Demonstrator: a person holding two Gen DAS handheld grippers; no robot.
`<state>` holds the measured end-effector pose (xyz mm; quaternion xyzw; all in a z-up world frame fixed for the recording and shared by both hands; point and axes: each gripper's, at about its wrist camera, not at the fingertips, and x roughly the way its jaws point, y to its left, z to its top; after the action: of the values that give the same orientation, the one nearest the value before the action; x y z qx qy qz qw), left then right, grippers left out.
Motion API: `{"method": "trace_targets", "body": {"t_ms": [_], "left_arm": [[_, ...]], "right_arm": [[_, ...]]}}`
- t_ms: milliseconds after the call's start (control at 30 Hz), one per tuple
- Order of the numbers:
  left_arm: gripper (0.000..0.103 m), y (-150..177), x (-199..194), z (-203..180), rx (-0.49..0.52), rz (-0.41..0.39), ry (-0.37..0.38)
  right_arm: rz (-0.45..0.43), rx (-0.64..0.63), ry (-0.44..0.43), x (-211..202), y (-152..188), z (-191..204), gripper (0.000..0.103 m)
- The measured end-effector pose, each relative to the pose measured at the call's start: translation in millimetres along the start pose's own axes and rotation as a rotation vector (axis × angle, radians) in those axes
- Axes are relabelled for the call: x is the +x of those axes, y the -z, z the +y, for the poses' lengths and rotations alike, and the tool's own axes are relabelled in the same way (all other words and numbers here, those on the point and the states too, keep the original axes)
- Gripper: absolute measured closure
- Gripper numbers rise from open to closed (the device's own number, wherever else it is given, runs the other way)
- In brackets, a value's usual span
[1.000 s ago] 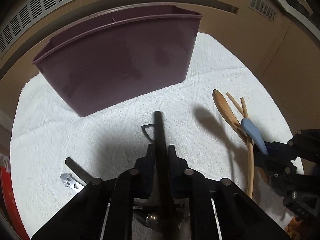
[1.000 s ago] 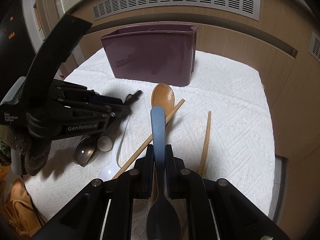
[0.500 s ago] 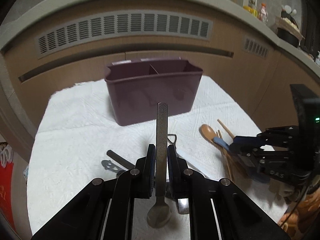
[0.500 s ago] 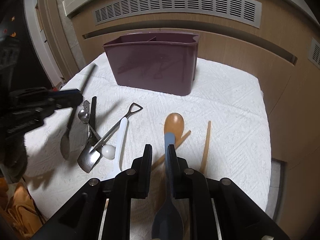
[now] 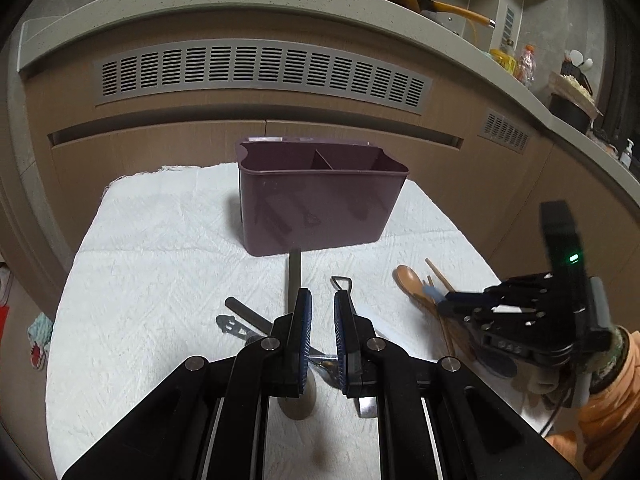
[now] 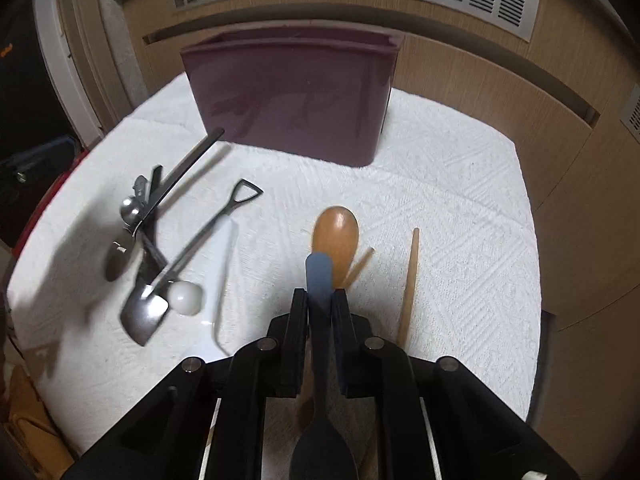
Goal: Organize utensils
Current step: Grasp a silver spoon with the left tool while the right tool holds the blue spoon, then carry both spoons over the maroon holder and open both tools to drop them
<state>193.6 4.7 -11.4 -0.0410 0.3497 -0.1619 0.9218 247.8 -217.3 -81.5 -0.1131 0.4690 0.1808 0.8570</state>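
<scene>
The purple caddy (image 5: 320, 212) stands upright at the far side of a white cloth (image 5: 160, 260), close to the wooden cabinet front, and a divider splits its inside into two compartments. The left gripper (image 5: 322, 320) hangs above the near part of the cloth and points toward the caddy. Its jaws are drawn nearly together with only a slim gap, and nothing sits in that gap. A metal spoon (image 5: 294, 276) shows just left of the left finger, handle toward the caddy and bowl toward the camera; whether it touches the finger cannot be told. Below the gripper lie a small shovel-shaped spoon (image 5: 342, 282), a white spoon (image 6: 224, 248) beside it, and a flat dark utensil (image 5: 240, 312), all in a loose heap. The right gripper (image 6: 320, 296) is over the right part of the cloth, its jaws closing on the handle of a blue spoon (image 6: 318, 272), with the pads pressing it from both sides and the bowl toward the camera. Beyond the blue handle lies a wooden spoon (image 6: 335, 228), with one chopstick (image 6: 410, 280) to its right and another (image 6: 360, 264) partly hidden under it. An orange sleeve (image 5: 612, 400) shows behind the right gripper.
</scene>
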Motion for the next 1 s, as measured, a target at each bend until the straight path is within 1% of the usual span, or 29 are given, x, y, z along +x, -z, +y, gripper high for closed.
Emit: {"method": "trace_targets", "body": {"t_ms": [100, 167, 200, 233, 267, 400, 467, 567, 600, 667, 800, 833, 867, 900, 933, 967, 1000], "left_arm": [[0.09, 2, 16, 4, -0.017, 0.066, -0.019], [0.089, 3, 35, 7, -0.031, 0.144, -0.015], [0.086, 3, 43, 8, -0.034, 0.171, -0.015], [0.079, 3, 52, 7, -0.027, 0.199, -0.008], [0.077, 1, 63, 6, -0.009, 0.228, -0.009], [0.077, -7, 95, 3, 0.075, 0.295, -0.089], [0.077, -11, 110, 4, 0.105, 0.346, -0.109], [0.077, -13, 130, 7, 0.111, 0.425, -0.117], [0.077, -15, 132, 6, 0.116, 0.421, -0.117], [0.077, -17, 136, 3, 0.132, 0.441, -0.12], [0.077, -25, 144, 3, 0.113, 0.49, -0.107], [0.077, -26, 145, 2, 0.117, 0.49, -0.108], [0.078, -25, 144, 1, 0.124, 0.48, -0.114], [0.086, -22, 141, -2, 0.138, 0.451, -0.126], [0.091, -20, 139, -4, 0.142, 0.428, -0.134], [0.091, -16, 135, -5, 0.139, 0.399, -0.142], [0.091, -12, 126, -7, 0.124, 0.345, -0.155]], "right_arm": [[-0.057, 0.006, -0.002, -22, -1, 3, 0.091], [-0.093, 0.013, -0.001, -36, -3, 4, 0.091], [-0.112, 0.013, 0.003, -43, -3, 4, 0.091], [-0.125, 0.012, 0.004, -47, -5, 5, 0.091], [-0.139, 0.012, 0.004, -52, -5, 5, 0.091], [-0.176, 0.013, -0.012, -61, -7, 8, 0.091], [-0.187, 0.014, -0.023, -63, -5, 8, 0.091], [-0.195, 0.023, -0.039, -63, -3, 8, 0.091], [-0.195, 0.026, -0.046, -62, -3, 7, 0.091], [-0.195, 0.029, -0.056, -60, -1, 6, 0.091], [-0.195, 0.029, -0.065, -58, -1, 6, 0.091], [-0.196, 0.032, -0.067, -57, -1, 6, 0.091], [-0.197, 0.036, -0.068, -57, -1, 5, 0.091], [-0.199, 0.039, -0.069, -58, -1, 5, 0.091], [-0.201, 0.042, -0.069, -58, -1, 5, 0.091], [-0.202, 0.044, -0.069, -59, -1, 5, 0.091], [-0.204, 0.047, -0.069, -60, -1, 6, 0.091]]}}
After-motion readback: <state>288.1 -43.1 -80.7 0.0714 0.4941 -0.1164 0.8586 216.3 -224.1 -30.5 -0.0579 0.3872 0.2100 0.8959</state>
